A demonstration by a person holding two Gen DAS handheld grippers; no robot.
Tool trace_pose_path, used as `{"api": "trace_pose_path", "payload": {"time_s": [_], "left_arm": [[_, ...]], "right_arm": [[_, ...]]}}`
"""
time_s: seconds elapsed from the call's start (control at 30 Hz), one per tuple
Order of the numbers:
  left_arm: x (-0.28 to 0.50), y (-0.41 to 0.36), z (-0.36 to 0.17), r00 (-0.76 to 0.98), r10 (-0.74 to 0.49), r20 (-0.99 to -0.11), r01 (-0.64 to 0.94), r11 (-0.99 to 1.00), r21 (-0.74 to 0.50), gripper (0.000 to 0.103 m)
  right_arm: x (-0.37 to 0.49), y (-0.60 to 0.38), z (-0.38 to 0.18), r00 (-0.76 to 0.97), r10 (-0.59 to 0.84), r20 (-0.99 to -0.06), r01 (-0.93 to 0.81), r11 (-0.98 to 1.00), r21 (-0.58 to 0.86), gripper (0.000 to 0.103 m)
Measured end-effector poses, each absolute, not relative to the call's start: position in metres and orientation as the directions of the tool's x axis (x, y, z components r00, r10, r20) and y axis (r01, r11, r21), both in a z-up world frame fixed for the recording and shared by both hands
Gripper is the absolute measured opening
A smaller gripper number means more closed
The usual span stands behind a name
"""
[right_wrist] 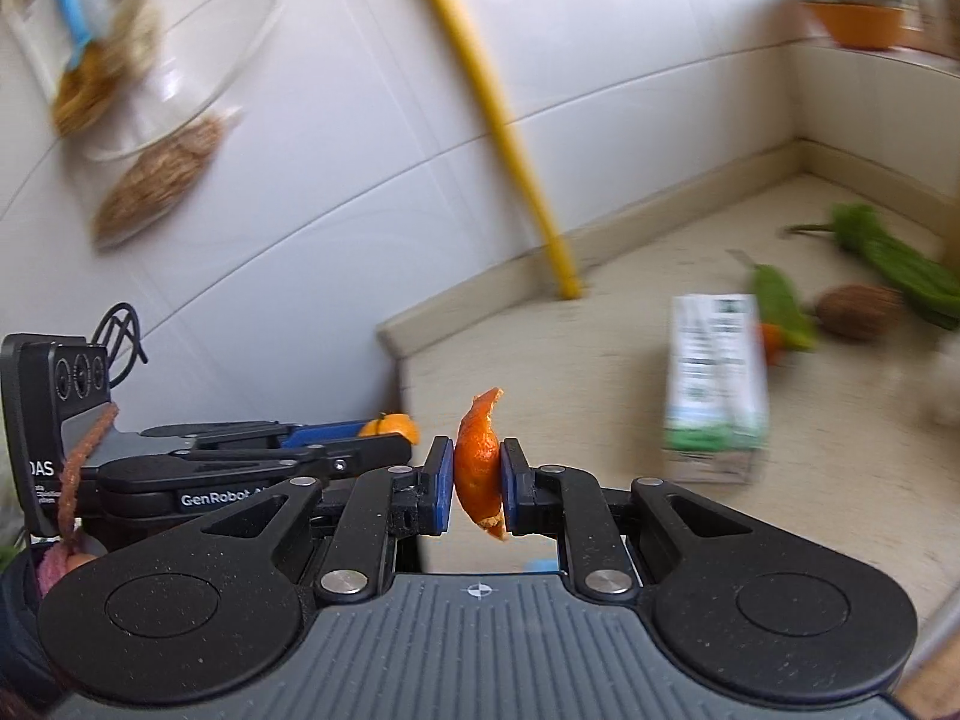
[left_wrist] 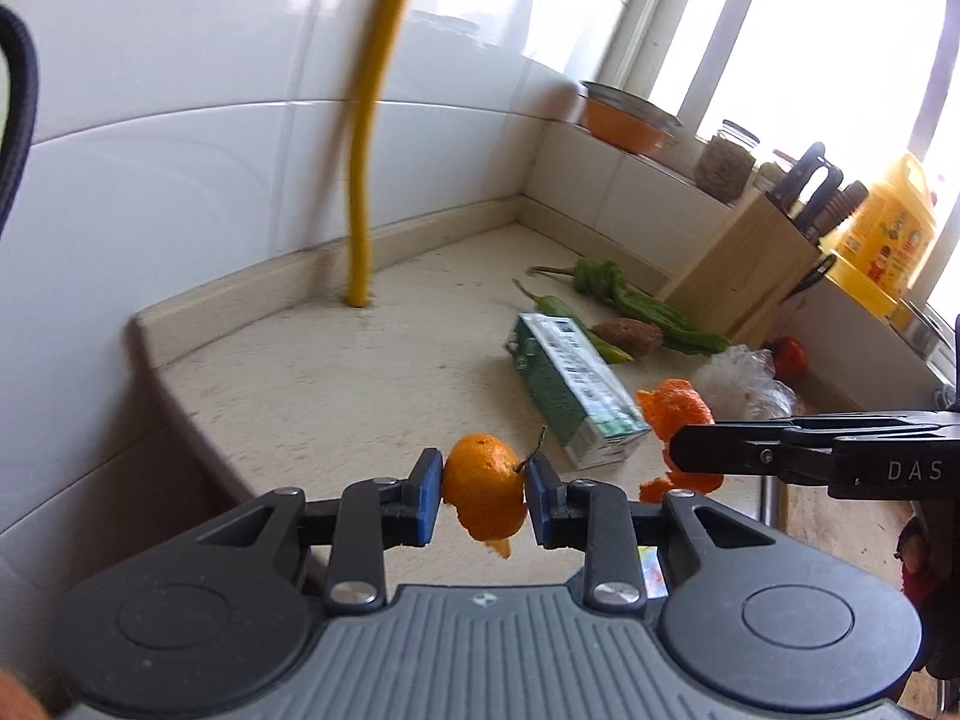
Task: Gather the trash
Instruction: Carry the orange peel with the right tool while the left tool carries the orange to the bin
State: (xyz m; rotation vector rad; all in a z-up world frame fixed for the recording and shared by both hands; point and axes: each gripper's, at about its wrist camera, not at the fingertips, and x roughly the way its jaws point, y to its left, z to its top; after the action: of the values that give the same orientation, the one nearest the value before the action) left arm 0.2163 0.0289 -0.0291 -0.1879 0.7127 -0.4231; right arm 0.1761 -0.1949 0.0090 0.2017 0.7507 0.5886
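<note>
Peel in both tongs: your left tongs (left_wrist: 483, 489) clench stemmed orange peel (left_wrist: 485, 483), right tongs (right_wrist: 476, 480) pinch peel strip (right_wrist: 479, 462), both lifted off tabletop (left_wrist: 360, 372), prob for binning; carton (left_wrist: 570, 390) remains.

A curled orange peel with a stem (left_wrist: 485, 483) hangs pinched between the left gripper (left_wrist: 483, 489) pads, above the counter (left_wrist: 336, 372) edge. A narrower peel strip (right_wrist: 479, 463) stands upright, clamped in the right gripper (right_wrist: 477, 471). A green-and-white carton (left_wrist: 570, 387) lies flat on the counter.
</note>
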Motion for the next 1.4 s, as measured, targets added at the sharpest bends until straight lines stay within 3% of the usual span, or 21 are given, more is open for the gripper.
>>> {"api": "trace_pose_path", "payload": {"time_s": [0.47,1.4], "left_arm": [[0.161,0.125,-0.037,0.761,-0.204,-0.616,0.025,0.958,-0.287,0.026],[0.141,0.187,-0.092,0.654,0.008,-0.756,-0.257,0.943,-0.213,0.026]], "right_arm": [[0.183,-0.066,0.001,0.360,0.716,-0.598,-0.653,0.651,0.386,0.021],[0.179,0.042,-0.064,0.179,0.657,-0.732,-0.708,0.603,0.368,0.022]]}}
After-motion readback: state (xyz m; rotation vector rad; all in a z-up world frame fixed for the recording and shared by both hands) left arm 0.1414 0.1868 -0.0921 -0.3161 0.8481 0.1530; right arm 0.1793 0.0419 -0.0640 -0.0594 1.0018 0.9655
